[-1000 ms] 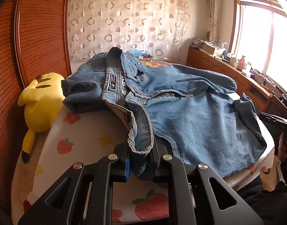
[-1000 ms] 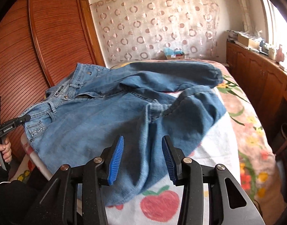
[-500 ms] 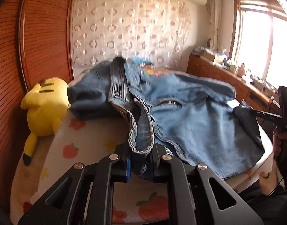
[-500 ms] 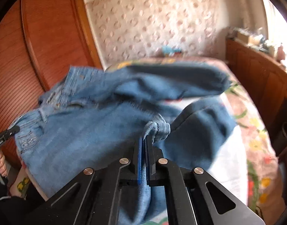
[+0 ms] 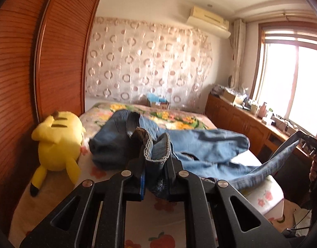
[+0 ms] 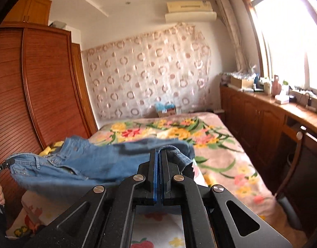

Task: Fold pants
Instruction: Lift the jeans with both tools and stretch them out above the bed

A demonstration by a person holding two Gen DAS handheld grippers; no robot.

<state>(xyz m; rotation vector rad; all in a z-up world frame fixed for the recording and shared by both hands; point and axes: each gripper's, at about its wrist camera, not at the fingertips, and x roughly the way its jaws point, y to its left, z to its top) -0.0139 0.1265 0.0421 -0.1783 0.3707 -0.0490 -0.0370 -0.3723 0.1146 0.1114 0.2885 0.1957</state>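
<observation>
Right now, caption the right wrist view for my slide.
Right gripper shut on jeans hem, lifting the denim above the floral bed.

1. The bed [image 5: 121, 188] carried everything, its near part under a pale sheet [image 5: 171, 223] printed with strawberries and small flowers.
2. Its far part was covered by a blanket [image 6: 218, 144] with large yellow and red flowers.
3. Blue denim pants [image 5: 202, 144] lay partly across the bed, one edge raised clear of it.
4. A yellow plush toy [image 5: 57, 142] rested on the bed's left side against the wooden wardrobe [image 5: 17, 86].
</observation>
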